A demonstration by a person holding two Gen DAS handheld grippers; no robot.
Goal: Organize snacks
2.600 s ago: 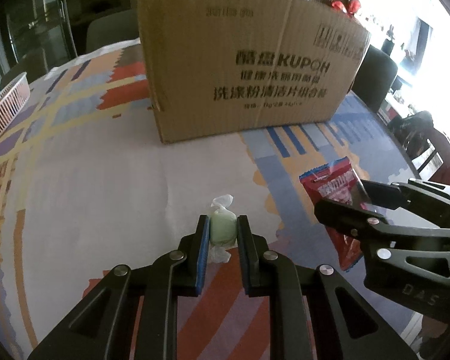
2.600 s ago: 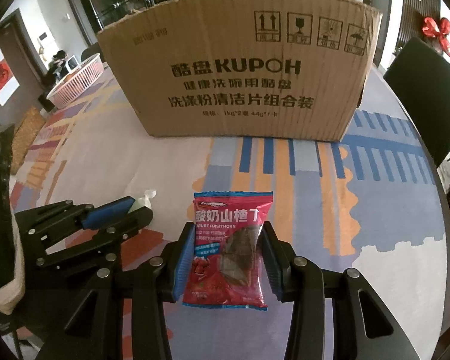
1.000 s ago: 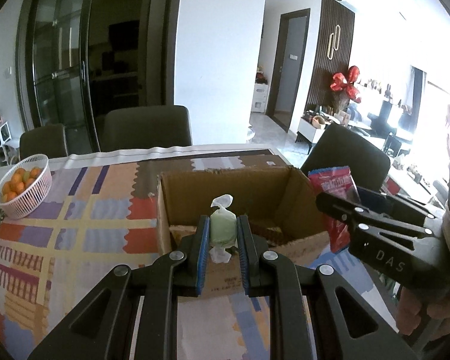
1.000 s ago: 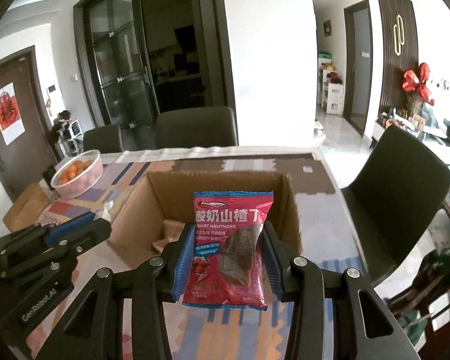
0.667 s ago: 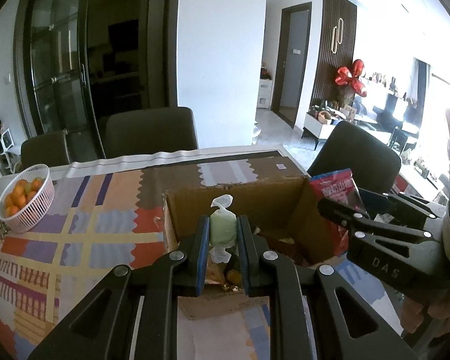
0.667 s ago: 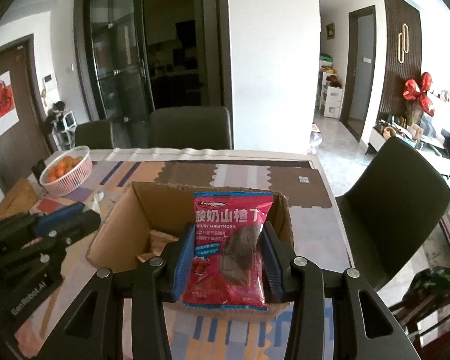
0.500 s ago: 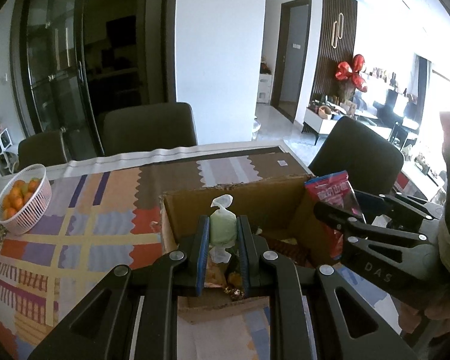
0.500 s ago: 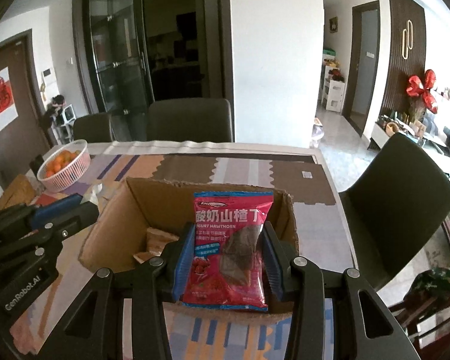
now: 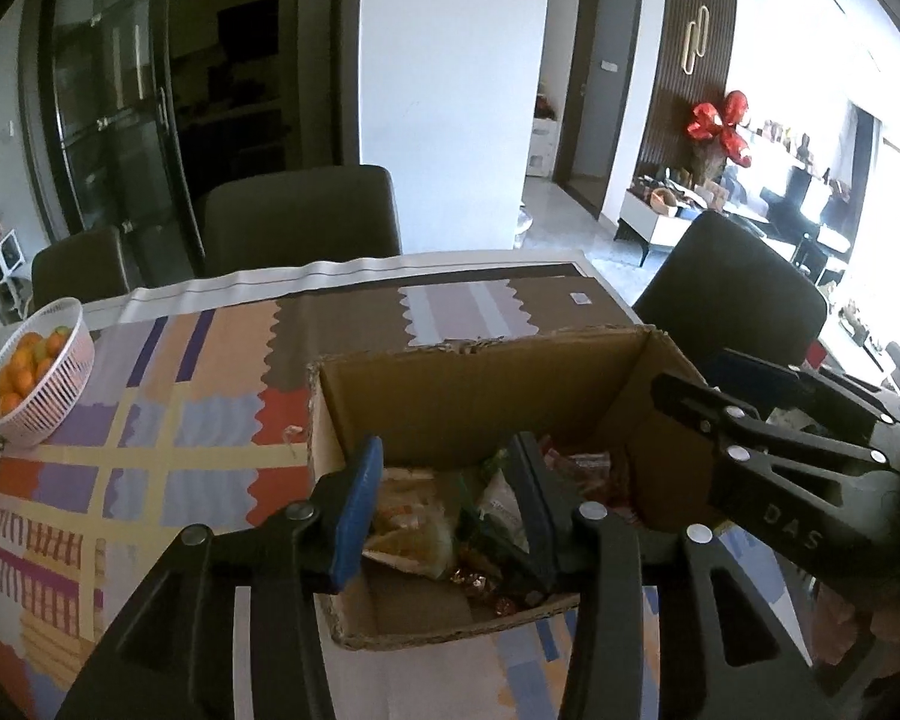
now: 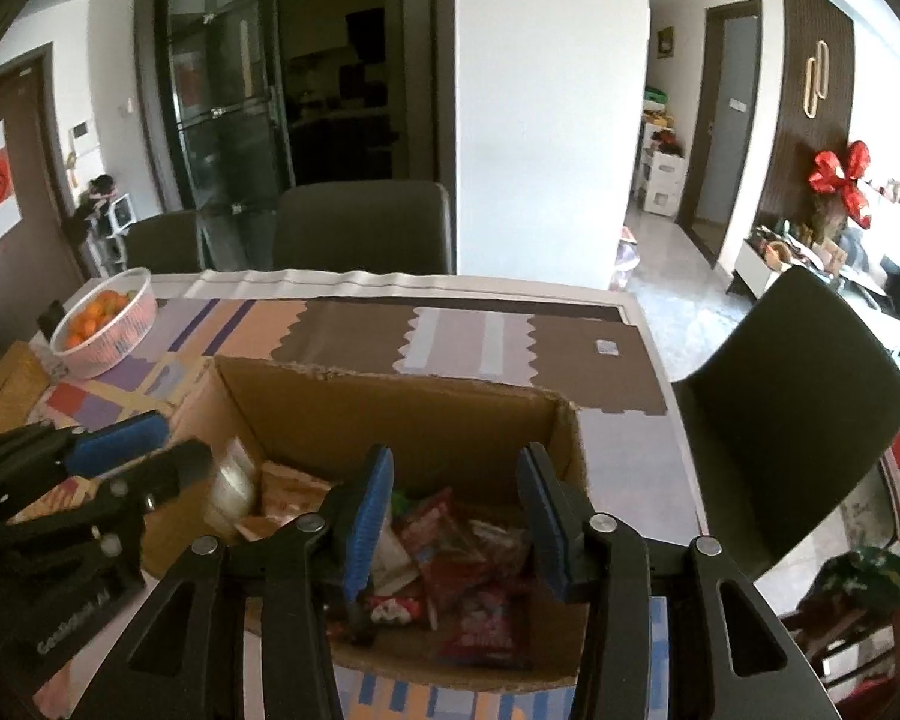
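An open cardboard box [image 9: 480, 384] [image 10: 390, 414] stands on the patterned tablecloth and holds several snack packets. My left gripper [image 9: 444, 498] is open and empty above the box's near left part. My right gripper [image 10: 456, 510] is open and empty above the box's right part. A red hawthorn snack bag [image 10: 480, 618] lies in the box under the right gripper, among other packets [image 9: 408, 528]. The right gripper shows at the right of the left wrist view [image 9: 768, 420]; the left gripper shows at the left of the right wrist view [image 10: 126, 456].
A white basket of oranges [image 9: 30, 384] [image 10: 105, 324] sits at the table's far left. Dark chairs stand behind the table [image 9: 300, 222] and at its right side [image 10: 792, 396]. The table edge runs along the far side.
Both grippers have opened. The green wrapped sweet left the left gripper and the red hawthorn bag left the right gripper; the bag now lies in the box.
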